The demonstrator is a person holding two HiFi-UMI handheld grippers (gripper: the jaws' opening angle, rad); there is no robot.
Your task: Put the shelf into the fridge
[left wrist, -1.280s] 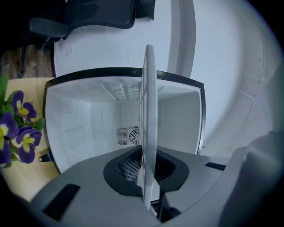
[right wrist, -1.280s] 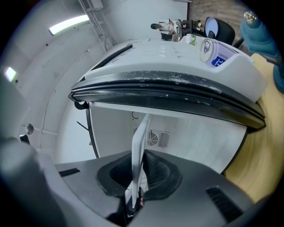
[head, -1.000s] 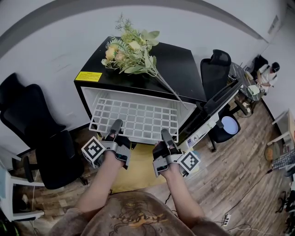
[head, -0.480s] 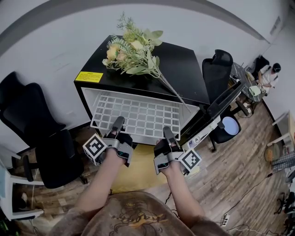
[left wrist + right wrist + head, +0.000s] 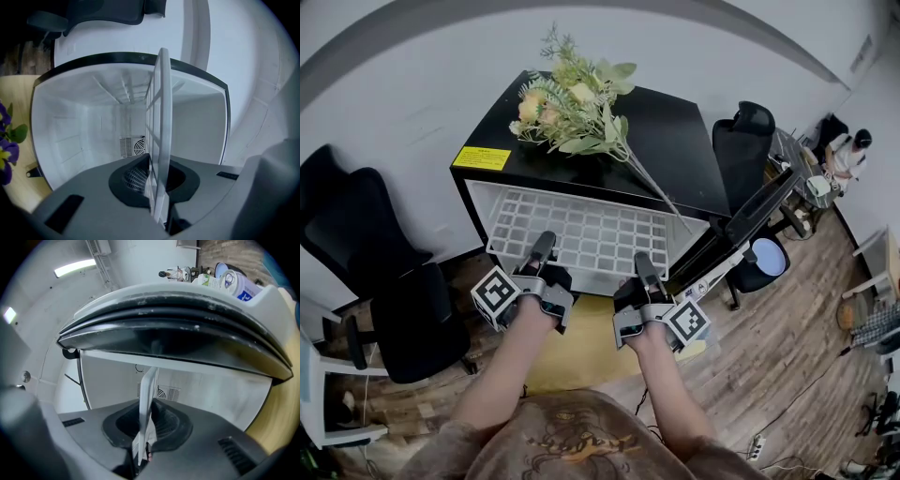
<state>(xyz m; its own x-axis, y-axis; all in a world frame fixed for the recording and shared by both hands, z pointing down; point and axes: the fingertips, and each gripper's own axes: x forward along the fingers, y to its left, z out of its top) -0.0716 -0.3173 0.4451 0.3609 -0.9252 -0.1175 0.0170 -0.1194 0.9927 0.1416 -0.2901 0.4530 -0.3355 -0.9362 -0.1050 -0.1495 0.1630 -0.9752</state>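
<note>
Pushes white plastic lattice shelf point(image 5: 581, 232) deeper into black boxy fridge point(image 5: 675, 150), nearly seated, left gripper point(image 5: 546, 242) and right gripper point(image 5: 641, 262) pinching its edge.

Left gripper point(image 5: 545, 244) and right gripper point(image 5: 641, 262) hold shelf point(image 5: 581, 234) in fridge point(image 5: 675, 141).

A bouquet point(image 5: 572, 108) lies flat; a black office chair point(image 5: 380, 272) stands left, a second chair point(image 5: 739, 142) right, on wooden floor point(image 5: 773, 375).

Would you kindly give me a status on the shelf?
Left gripper and right gripper shut on shelf front edge. Shelf mostly inside open fridge. Nothing seen blocking it.
</note>
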